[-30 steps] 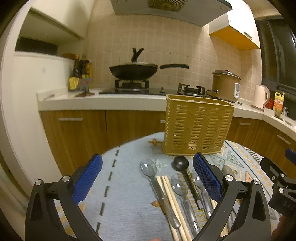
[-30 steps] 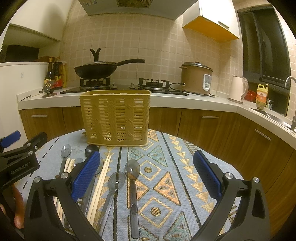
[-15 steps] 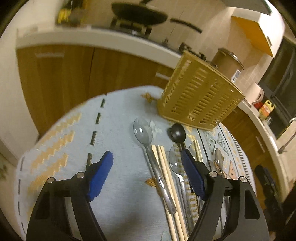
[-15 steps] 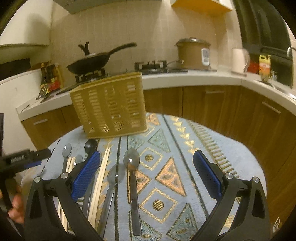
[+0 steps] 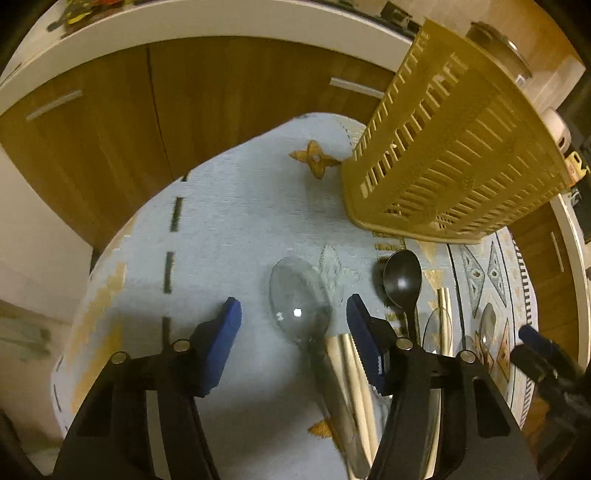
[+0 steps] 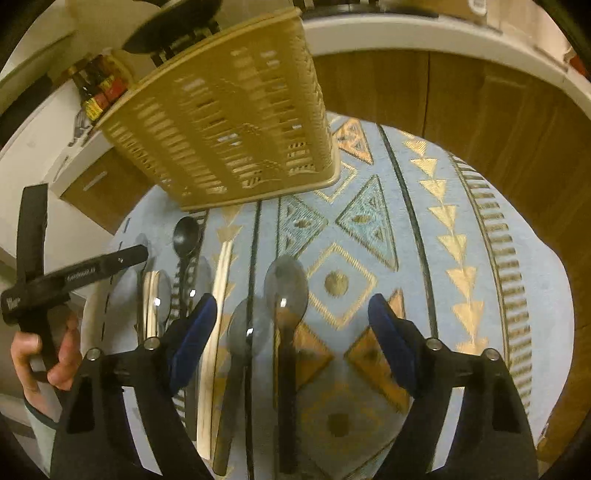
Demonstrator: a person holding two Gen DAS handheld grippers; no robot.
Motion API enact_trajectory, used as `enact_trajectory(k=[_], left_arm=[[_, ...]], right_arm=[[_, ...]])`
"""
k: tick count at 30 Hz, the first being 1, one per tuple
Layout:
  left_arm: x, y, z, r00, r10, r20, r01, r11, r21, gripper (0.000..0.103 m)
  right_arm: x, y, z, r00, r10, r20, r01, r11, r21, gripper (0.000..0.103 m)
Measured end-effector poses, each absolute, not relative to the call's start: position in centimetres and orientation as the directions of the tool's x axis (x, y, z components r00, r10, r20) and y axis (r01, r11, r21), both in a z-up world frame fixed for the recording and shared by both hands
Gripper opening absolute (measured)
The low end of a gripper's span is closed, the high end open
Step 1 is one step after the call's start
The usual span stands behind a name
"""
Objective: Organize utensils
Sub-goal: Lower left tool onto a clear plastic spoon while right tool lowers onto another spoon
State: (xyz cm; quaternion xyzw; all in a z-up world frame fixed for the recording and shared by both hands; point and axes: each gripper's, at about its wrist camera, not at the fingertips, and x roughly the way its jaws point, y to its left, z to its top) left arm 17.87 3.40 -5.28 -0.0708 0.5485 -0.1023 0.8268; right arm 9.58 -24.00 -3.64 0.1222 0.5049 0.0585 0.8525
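Observation:
Utensils lie side by side on a blue patterned tablecloth in front of a tan slotted basket. My left gripper points down over a clear spoon. Its jaws are closing with the spoon's bowl between them, pads not touching it. Pale chopsticks and a black spoon lie just to the right. My right gripper hangs over a grey spoon and is also closing, pads clear of it. A second spoon, chopsticks and the basket show there too.
Wooden cabinets under a white counter stand beyond the table's far edge. A person's hand holds the left gripper's handle at the left of the right wrist view. Bottles stand on the counter behind the basket.
Both grippers have tipped steeply downward and moved in over the utensils. The kitchen wall has left view. Both pairs of jaws have narrowed, the left more than the right.

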Motion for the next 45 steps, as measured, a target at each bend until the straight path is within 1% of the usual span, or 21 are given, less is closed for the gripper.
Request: enact_trajectory(k=[2,3,7,9,14,17,21,22,29,31,33,34,37,43,45], left_arm=[[18.3,2.9,-5.3,0.376,-0.217,-0.901,0.095,0.976,-0.195,0.056],[18.5,2.7,-5.3,0.373,-0.206,-0.905,0.098,0.978,-0.183,0.055],[19.1,2.0,-5.4,0.37,-0.184,-0.911,0.103,0.982,-0.157,0.054],[19.5,1.9,-5.1,0.37,-0.165,-0.914,0.103,0.985,-0.137,0.043],[20.0,2.6,-5.1,0.356,-0.17,-0.919,0.101,0.984,-0.144,0.038],[20.4,2.6,-5.2,0.346,-0.173,-0.922,0.097,0.984,-0.149,0.037],[20.8,2.0,-5.4,0.352,-0.148,-0.924,0.097,0.988,-0.121,0.037],[20.8,1.7,-5.4,0.356,-0.141,-0.924,0.098,0.989,-0.113,0.037],[20.5,-0.4,-5.6,0.396,-0.04,-0.917,0.115,0.993,0.006,0.038],[20.6,-0.2,-5.6,0.394,-0.047,-0.918,0.111,0.994,-0.003,0.038],[20.6,0.0,-5.6,0.392,-0.052,-0.918,0.11,0.994,-0.01,0.038],[20.7,0.0,-5.6,0.392,-0.051,-0.919,0.111,0.994,-0.008,0.038],[20.7,0.1,-5.7,0.396,-0.049,-0.917,0.113,0.994,-0.005,0.038],[20.6,0.1,-5.7,0.393,-0.046,-0.918,0.109,0.994,-0.003,0.038],[20.6,0.0,-5.7,0.393,-0.039,-0.919,0.107,0.994,0.004,0.038]], right_arm=[[10.6,-24.1,-3.7,0.452,0.217,-0.865,0.024,0.967,0.255,0.071],[11.0,-24.0,-3.7,0.438,0.217,-0.872,0.021,0.968,0.252,0.067],[12.3,-23.5,-4.4,0.368,0.225,-0.902,0.015,0.969,0.248,0.061],[12.5,-23.1,-4.6,0.353,0.201,-0.914,0.011,0.976,0.219,0.058],[12.6,-21.1,-6.0,0.323,0.165,-0.932,0.005,0.984,0.176,0.055],[12.5,-19.8,-7.2,0.302,0.135,-0.944,-0.007,0.99,0.14,0.054],[12.3,-18.1,-8.6,0.299,0.09,-0.95,-0.021,0.996,0.088,0.051],[12.4,-17.6,-8.9,0.297,0.09,-0.951,-0.02,0.996,0.088,0.049],[12.0,-16.0,-10.1,0.271,0.102,-0.957,-0.004,0.994,0.105,0.046],[12.9,-17.7,-8.7,0.257,0.126,-0.958,0.015,0.991,0.134,0.046],[13.2,-18.1,-8.4,0.259,0.115,-0.959,0.017,0.992,0.124,0.045],[13.3,-18.1,-8.5,0.259,0.107,-0.96,0.014,0.993,0.115,0.04],[13.5,-17.9,-8.4,0.259,0.099,-0.961,0.007,0.995,0.104,0.033],[13.4,-18.3,-8.8,0.249,0.095,-0.964,0.023,0.994,0.104,0.033],[13.3,-18.2,-8.5,0.247,0.074,-0.966,0.014,0.997,0.08,0.033]])
